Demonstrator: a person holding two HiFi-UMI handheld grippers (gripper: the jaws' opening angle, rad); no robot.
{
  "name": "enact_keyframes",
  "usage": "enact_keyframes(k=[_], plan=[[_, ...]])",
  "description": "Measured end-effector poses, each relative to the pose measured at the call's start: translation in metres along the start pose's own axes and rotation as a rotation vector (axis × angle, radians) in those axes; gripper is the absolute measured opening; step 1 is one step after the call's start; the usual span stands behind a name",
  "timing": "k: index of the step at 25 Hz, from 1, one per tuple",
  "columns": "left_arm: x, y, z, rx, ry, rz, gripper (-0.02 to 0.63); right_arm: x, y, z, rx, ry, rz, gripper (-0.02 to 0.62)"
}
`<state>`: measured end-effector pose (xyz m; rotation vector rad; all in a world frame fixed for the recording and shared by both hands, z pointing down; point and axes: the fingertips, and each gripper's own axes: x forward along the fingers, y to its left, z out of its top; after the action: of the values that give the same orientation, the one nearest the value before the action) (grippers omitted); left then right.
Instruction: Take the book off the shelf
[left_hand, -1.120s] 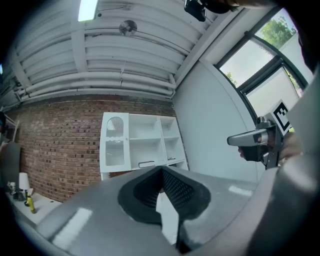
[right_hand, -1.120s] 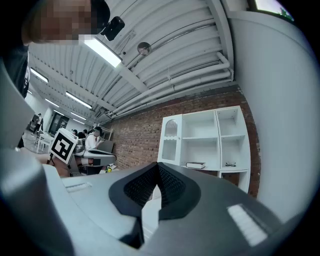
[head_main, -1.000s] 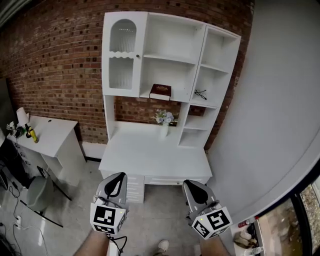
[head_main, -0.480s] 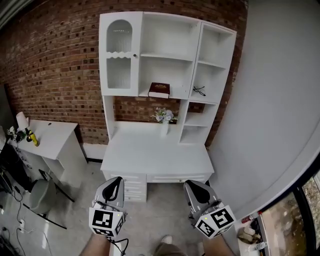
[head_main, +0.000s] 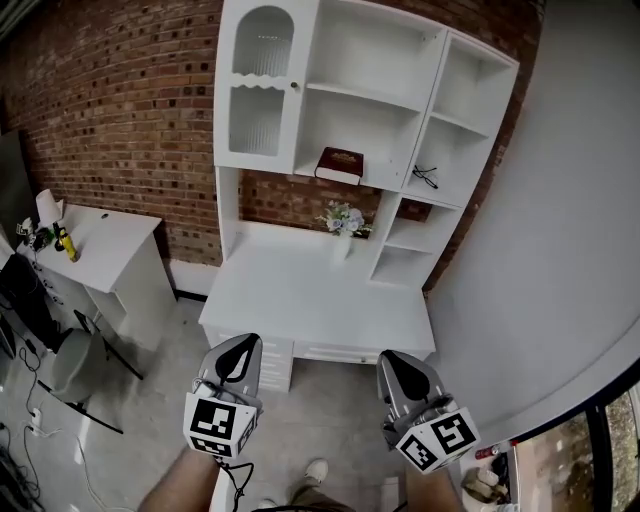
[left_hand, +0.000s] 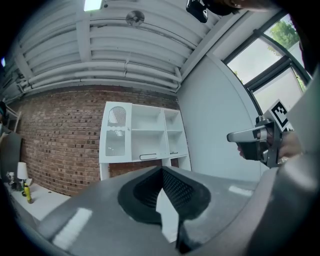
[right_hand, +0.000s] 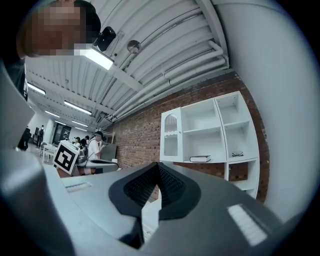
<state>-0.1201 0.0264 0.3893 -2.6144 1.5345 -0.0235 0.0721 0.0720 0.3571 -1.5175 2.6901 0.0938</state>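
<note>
White-painted shelf unit against a red brick wall, as taken in from the head view. Dark red book lying flat on the lower shelf of the middle bay, close to the front edge and so open to a reach from the front. Spectacles in the bay to the right. Vase of flowers on the white surface beneath. Left gripper and right gripper held low and level, side by side, short of the surface's near edge and well apart from the book. Probably carried like this for the walk-up, with nothing within reach to grasp.

From the left gripper view: fingers closed tip to tip, nothing between them. Aimed at the shelf unit, the book a thin dark bar just above the tips. Right gripper off to the right, pointing the same way.

From the right gripper view: fingers likewise pressed together and empty. Book a little right of the aim line, flat, thin edge toward the camera.

Judged an approach stage only, book not yet touched. Likely to call for opening one pair of fingers before reaching the shelf, given the thin front edge offered by a flat-lying book.
</note>
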Motion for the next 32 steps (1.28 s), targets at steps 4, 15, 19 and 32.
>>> enact_keyframes(k=[4, 15, 19, 32], plan=[[0.041, 0.001, 0.0, 0.003, 0.001, -0.004, 0.0, 0.029, -0.034, -0.008, 0.025, 0.014, 0.002, 0.026], [0.142, -0.006, -0.015, -0.01, 0.016, -0.01, 0.0, 0.08, -0.12, -0.022, 0.04, 0.013, 0.002, 0.026], [0.174, -0.011, -0.009, -0.015, 0.007, -0.013, 0.002, 0.094, -0.149, -0.02, 0.038, 0.008, 0.012, 0.026], [0.219, -0.01, -0.011, -0.027, 0.025, 0.044, 0.002, 0.121, -0.211, -0.015, 0.07, -0.016, 0.052, 0.026]])
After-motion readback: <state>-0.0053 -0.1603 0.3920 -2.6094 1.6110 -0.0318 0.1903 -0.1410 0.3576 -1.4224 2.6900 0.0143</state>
